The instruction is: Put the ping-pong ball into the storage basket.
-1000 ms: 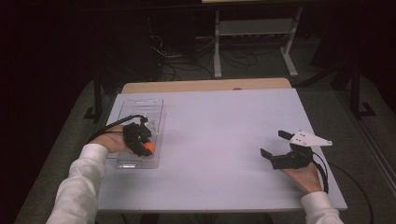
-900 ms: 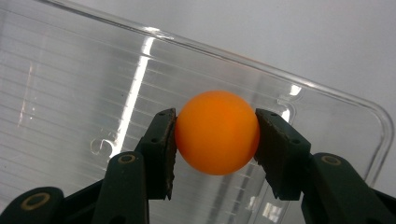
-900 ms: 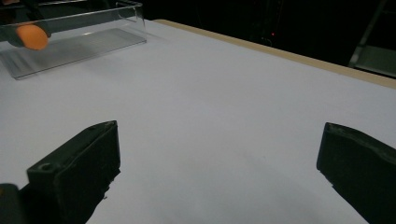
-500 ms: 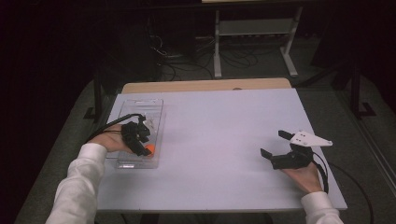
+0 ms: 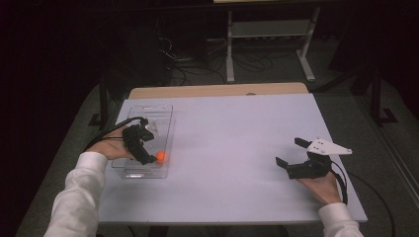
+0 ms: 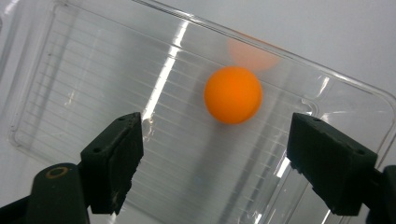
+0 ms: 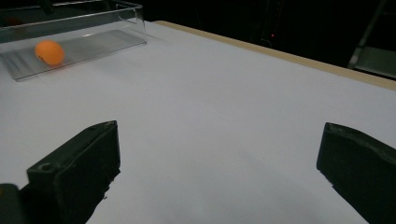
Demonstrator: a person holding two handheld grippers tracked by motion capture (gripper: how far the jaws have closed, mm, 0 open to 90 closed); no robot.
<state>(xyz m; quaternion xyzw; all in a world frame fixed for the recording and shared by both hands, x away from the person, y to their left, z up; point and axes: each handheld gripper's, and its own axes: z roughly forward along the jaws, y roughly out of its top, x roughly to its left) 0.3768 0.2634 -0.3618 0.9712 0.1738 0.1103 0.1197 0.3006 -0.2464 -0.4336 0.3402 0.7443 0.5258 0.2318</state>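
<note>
Ball [image 6: 233, 94], orange, lies on the ribbed floor of the clear tray [image 6: 93, 70] at the left side of the white table [image 5: 237, 143], near the tray's right wall. The left gripper [image 6: 215, 158] hangs over the tray; its jaws have just been opening and stand apart, the ball free beyond them, touching neither. The right gripper [image 7: 219, 163] rests well apart at the table's right side, jaws spread wide with nothing between them.
</note>
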